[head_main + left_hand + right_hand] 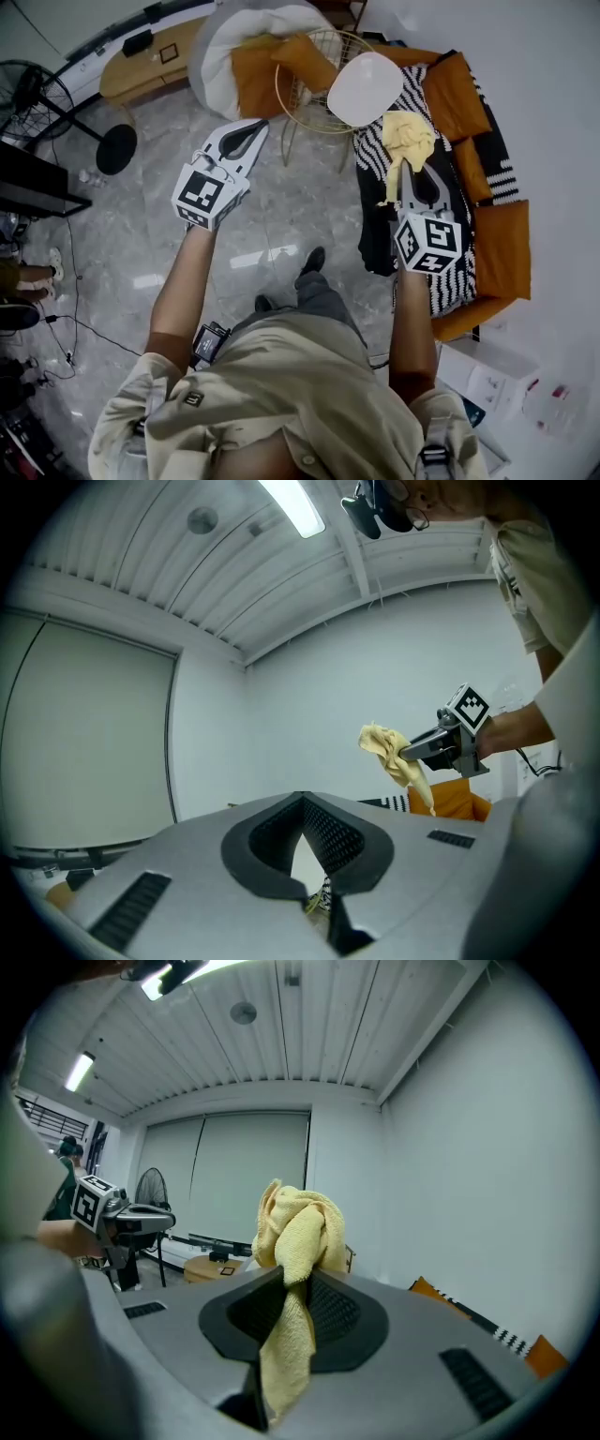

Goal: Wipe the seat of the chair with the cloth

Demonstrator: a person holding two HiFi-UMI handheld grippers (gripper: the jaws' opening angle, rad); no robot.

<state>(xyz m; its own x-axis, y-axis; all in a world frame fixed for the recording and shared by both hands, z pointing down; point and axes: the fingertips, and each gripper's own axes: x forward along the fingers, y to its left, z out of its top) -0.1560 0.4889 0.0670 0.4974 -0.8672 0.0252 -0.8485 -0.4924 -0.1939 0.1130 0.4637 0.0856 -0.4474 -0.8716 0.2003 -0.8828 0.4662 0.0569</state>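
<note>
in the head view the left gripper (260,126) was raised over the marble floor (169,244), its jaws drawn together with nothing in them. the right gripper (405,165) was clenched on a yellow cloth (409,137), which bunched above the jaw tips while a strip of it trailed down along the jaws. the chair (367,88), a white seat on a gold wire frame, stood ahead of both grippers; the cloth appeared just beside the seat's near right edge, and whether it touched the seat could not be told. a sofa (502,251) with orange cushions and a black-and-white striped throw ran along the right wall under the right gripper, and a fan (32,96) stood far left. in the left gripper view the two dark jaws met at their tips, empty, against a plain wall and a ribbed ceiling; to the right the other gripper was held up in the air with the cloth hanging from its tips, an orange cushion below it. in the right gripper view the jaws were pinched on the cloth, the wad sitting above the tips and a tail dropping between the jaws toward the camera; the left gripper showed at the left edge, near the fan and a low wooden table (210,1267).
</note>
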